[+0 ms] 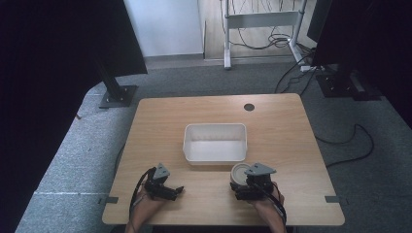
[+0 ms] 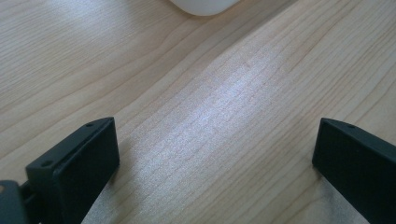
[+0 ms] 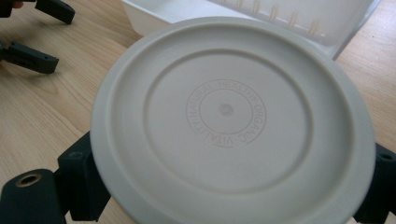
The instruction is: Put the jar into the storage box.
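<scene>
A rectangular white plastic tub (image 1: 215, 142) stood near the middle of the light wooden table (image 1: 282, 121), with its long side parallel to the near edge. The right gripper (image 1: 244, 183) was close to the near edge, right of the middle, and its black jaws pinched a round pale grey container with a flat lid (image 3: 232, 122). This container was just before the tub's near right corner. Small raised letters made a ring in the centre of the lid. The left gripper (image 2: 215, 161) rested low over the table near the near edge, left of the middle, with jaws spread wide and only bare wood between them. Both grippers were held by the person's hands.
</scene>
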A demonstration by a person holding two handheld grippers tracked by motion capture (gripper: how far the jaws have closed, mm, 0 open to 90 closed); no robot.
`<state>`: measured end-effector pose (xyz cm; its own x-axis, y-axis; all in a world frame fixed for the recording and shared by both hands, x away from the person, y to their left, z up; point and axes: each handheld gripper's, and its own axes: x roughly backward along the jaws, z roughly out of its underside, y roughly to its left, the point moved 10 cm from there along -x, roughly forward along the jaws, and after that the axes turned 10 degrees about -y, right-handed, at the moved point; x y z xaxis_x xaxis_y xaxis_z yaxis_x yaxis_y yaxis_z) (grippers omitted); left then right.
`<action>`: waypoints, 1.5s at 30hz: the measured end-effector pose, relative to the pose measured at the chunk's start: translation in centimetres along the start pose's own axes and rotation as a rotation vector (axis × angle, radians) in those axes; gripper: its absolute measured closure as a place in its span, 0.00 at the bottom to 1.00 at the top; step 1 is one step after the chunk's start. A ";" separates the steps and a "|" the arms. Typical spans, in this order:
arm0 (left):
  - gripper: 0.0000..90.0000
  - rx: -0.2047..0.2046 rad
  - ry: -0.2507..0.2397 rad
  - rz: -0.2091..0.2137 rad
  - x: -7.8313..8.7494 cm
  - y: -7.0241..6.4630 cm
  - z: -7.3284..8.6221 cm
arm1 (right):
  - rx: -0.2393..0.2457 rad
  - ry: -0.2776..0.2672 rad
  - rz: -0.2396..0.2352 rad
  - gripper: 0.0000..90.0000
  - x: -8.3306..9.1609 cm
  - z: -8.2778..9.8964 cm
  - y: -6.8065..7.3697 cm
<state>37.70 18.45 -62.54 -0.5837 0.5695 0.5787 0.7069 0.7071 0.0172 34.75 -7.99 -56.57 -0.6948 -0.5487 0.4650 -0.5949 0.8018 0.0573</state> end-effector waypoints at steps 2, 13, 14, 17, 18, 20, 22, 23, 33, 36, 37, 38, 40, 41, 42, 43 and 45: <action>0.00 0.000 0.000 0.000 0.0 0.0 0.0 | 0.002 -0.004 -0.003 0.10 -0.2 -0.2 0.1; 0.00 0.000 0.000 0.000 0.0 0.0 0.0 | 0.016 -0.015 -0.017 0.10 -1.1 -1.5 0.7; 0.00 0.000 0.000 0.000 0.0 0.0 0.0 | 0.017 -0.016 -0.019 0.10 -1.2 -1.7 0.8; 0.00 0.000 0.000 0.000 0.0 0.0 0.0 | 0.018 -0.018 -0.026 0.10 -1.5 -2.0 1.0; 0.00 0.000 0.000 0.000 0.0 0.0 0.0 | 0.022 -0.018 -0.027 0.10 -1.6 -2.1 1.0; 0.00 0.001 0.000 0.000 0.0 0.0 0.0 | 0.024 -0.016 -0.030 0.10 -1.8 -2.3 1.2; 0.00 0.001 -0.001 0.000 0.0 0.0 0.0 | 0.025 -0.018 -0.035 0.10 -2.0 -2.5 1.3; 0.00 0.001 -0.001 0.000 0.0 0.0 0.0 | 0.026 -0.018 -0.037 0.10 -2.2 -2.6 1.3; 0.00 0.001 -0.001 0.000 0.0 0.0 0.0 | 0.037 -0.021 -0.048 0.10 -3.1 -3.5 1.6; 0.00 0.001 -0.001 0.000 0.0 0.0 0.0 | 0.040 -0.022 -0.051 0.10 -3.4 -3.8 1.7; 0.00 0.001 0.000 0.000 0.0 0.0 0.0 | 0.041 -0.020 -0.052 0.10 -3.5 -3.9 1.7; 0.00 0.001 -0.001 0.000 0.0 0.0 0.0 | 0.042 -0.020 -0.051 0.10 -3.6 -4.0 1.7; 0.00 0.003 -0.002 0.000 0.0 0.0 0.0 | 0.043 -0.023 -0.052 0.10 -3.8 -4.2 1.7; 0.00 0.004 -0.003 -0.001 0.0 0.0 0.0 | 0.047 -0.024 -0.052 0.10 -3.9 -4.3 1.7; 0.00 0.002 -0.001 0.000 0.0 0.0 0.0 | 0.045 -0.025 -0.053 0.10 -4.0 -4.4 1.7; 0.00 0.001 -0.001 0.000 0.0 0.0 0.0 | 0.045 -0.025 -0.052 0.10 -4.1 -4.5 1.7; 0.00 0.001 -0.001 0.000 0.0 0.0 0.0 | 0.049 -0.027 -0.053 0.10 -4.3 -4.8 1.7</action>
<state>37.70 18.43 -62.54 -0.5842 0.5697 0.5780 0.7063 0.7078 0.0162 38.68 -3.14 -54.28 -0.6719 -0.5971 0.4381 -0.6500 0.7590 0.0377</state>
